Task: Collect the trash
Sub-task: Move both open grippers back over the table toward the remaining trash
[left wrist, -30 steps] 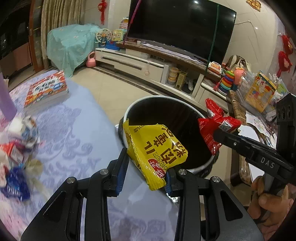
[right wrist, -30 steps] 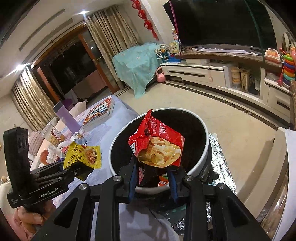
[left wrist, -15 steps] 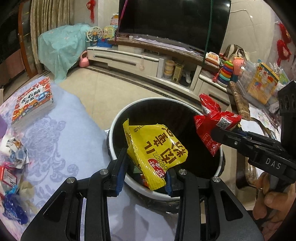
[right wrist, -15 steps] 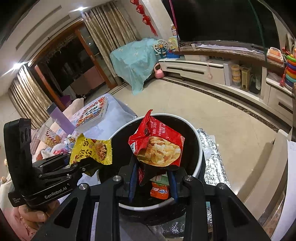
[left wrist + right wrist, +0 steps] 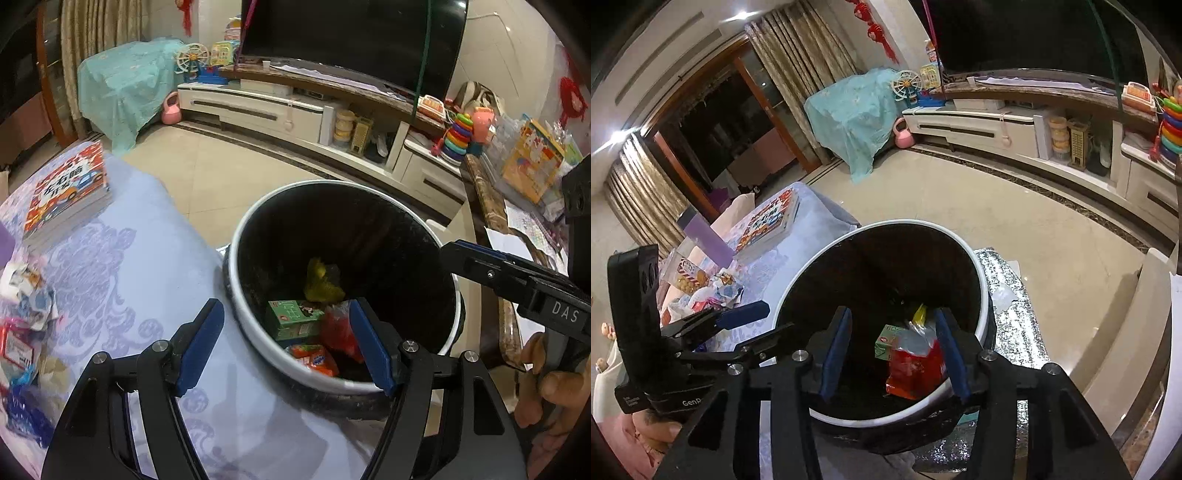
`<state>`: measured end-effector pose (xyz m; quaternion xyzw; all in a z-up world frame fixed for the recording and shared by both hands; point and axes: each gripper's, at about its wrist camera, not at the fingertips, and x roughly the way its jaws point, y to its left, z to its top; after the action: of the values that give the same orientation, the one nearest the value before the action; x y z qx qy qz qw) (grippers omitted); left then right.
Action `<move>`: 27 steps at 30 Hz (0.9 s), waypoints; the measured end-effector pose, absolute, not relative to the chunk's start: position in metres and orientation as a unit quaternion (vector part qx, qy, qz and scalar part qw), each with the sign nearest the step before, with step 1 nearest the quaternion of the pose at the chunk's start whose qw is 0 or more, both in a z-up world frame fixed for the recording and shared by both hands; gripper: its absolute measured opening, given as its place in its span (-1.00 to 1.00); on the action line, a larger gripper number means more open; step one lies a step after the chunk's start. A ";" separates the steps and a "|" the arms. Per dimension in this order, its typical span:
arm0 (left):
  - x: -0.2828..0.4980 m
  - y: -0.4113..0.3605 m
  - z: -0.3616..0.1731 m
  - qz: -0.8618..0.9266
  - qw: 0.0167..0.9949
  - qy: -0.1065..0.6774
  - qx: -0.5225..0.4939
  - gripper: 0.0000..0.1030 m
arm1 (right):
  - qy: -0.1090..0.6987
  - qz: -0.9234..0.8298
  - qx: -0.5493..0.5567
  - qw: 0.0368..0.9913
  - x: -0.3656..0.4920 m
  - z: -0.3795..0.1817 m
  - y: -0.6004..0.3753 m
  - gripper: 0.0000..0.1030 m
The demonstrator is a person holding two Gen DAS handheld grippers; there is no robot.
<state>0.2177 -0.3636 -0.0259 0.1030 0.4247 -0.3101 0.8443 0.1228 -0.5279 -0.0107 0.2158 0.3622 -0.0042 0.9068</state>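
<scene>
left claw (image 5: 286,345) wide apart, holds nothing | right claw (image 5: 892,352) wide apart, holds nothing | red bag (image 5: 916,369), green box (image 5: 293,319), yellow bag (image 5: 323,282) lie inside bin (image 5: 243,236) | more trash (image 5: 26,321) on bench (image 5: 122,258)

My left wrist camera looks along my fingers, down and close into the trash bin (image 5: 236,266), with the table (image 5: 155,266) at its left. My right wrist camera looks from close above into the same trash bin (image 5: 979,266), facing the room's floor. Both views share the bin, the book (image 5: 66,192) (image 5: 768,225), the TV stand (image 5: 258,110) (image 5: 979,122), and each other's gripper.
</scene>
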 end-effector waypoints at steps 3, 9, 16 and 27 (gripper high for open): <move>0.212 -0.348 -0.026 -0.303 0.849 0.423 0.093 0.42 | 0.359 -0.006 0.219 0.907 0.120 -0.010 -0.526 0.06; 0.193 -0.314 -0.030 -0.286 0.857 0.423 0.062 0.46 | 0.348 -0.007 0.226 0.910 0.107 -0.008 -0.515 0.43; 0.172 -0.269 -0.038 -0.259 0.864 0.431 0.027 0.46 | 0.325 -0.004 0.247 0.913 0.087 -0.004 -0.496 0.70; 0.151 -0.197 -0.046 -0.219 0.870 0.440 -0.014 0.46 | 0.335 0.028 0.235 0.912 0.073 -0.013 -0.443 0.74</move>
<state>0.1513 -0.1972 -0.0465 -0.0139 0.4404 -0.2193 0.8705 0.0732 -0.4427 -0.0130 0.2351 0.3350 0.0277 0.9120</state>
